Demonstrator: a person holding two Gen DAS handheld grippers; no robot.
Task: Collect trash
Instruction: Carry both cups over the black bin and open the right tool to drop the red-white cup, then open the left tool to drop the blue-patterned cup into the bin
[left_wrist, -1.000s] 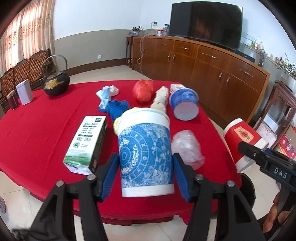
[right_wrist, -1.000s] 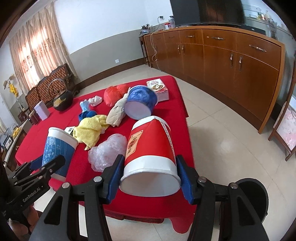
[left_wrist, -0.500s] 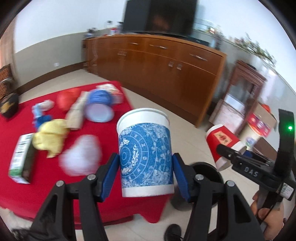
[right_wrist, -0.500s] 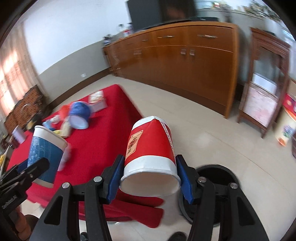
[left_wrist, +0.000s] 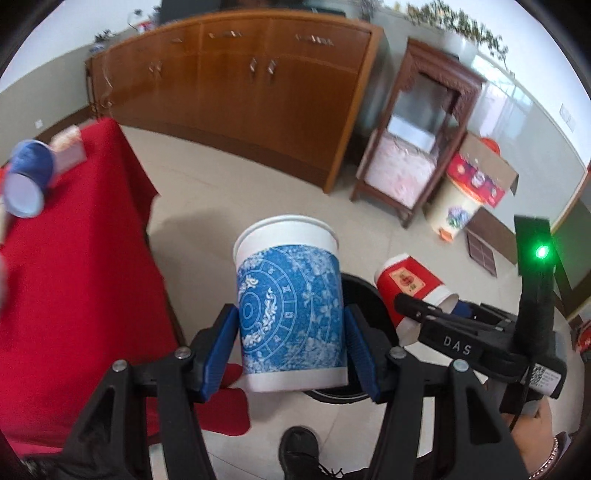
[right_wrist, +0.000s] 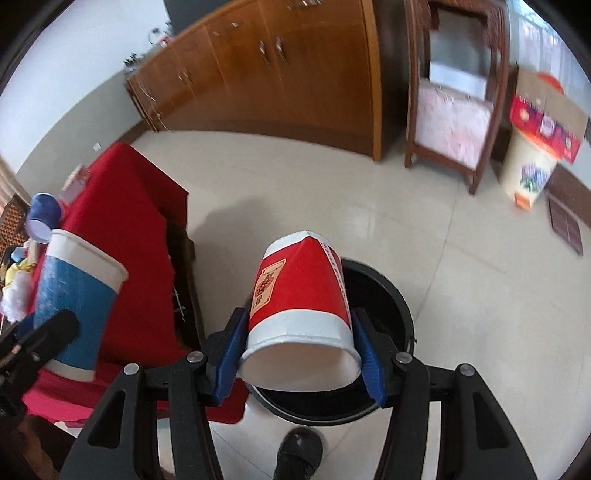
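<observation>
Two tools, each gripping one cup (left_wrist: 290, 317), above one bin (right_wrist: 384, 295).

Open mouth of the black bin (right_wrist: 388, 295) lies unobstructed at 12 o'clock below both grippers; the red-draped table (right_wrist: 140, 236) walls off 9 o'clock; bare floor (right_wrist: 461, 258) at 2 o'clock.
</observation>
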